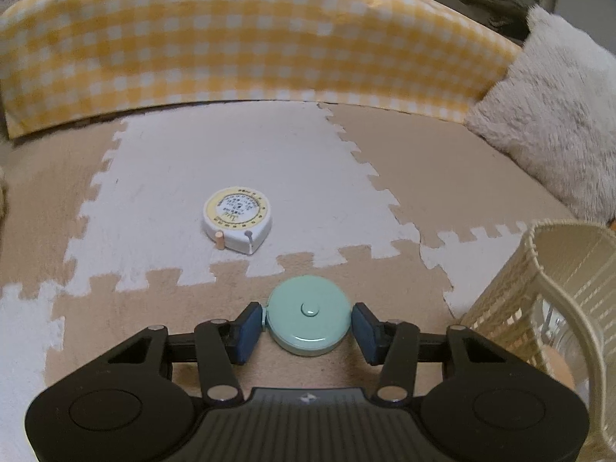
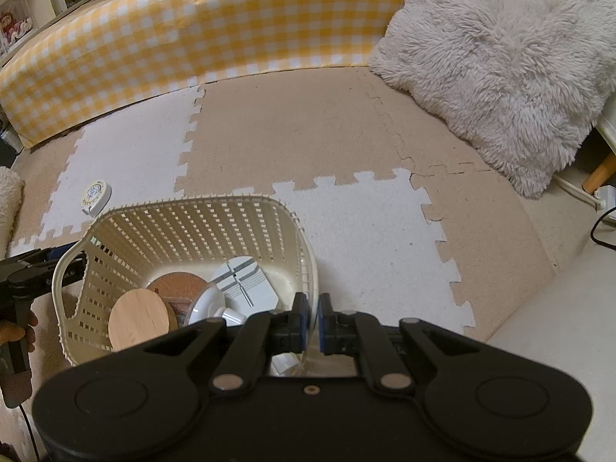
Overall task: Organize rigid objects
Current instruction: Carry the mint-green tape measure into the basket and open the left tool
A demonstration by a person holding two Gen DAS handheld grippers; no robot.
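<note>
At lower centre, the left gripper [image 1: 308, 325] tilted downward, its pads touching the mint tape measure [image 1: 308, 315] on the mat. The right gripper [image 2: 312, 319], angled steeply down, pinched the basket [image 2: 184, 211] rim.

I'm down on the floor of a home, a living or play room. Under me lie interlocking foam mats [image 1: 238, 161] in beige and white, their toothed edges meshed like puzzle pieces. Across the top of the frame runs a low padded bumper in yellow-and-white gingham [image 1: 246, 38], and a shaggy cream cushion [image 2: 500, 69] leans at the upper right. In the far upper left I see shelves [image 2: 34, 4] with household bits, too blurred to name.
</note>
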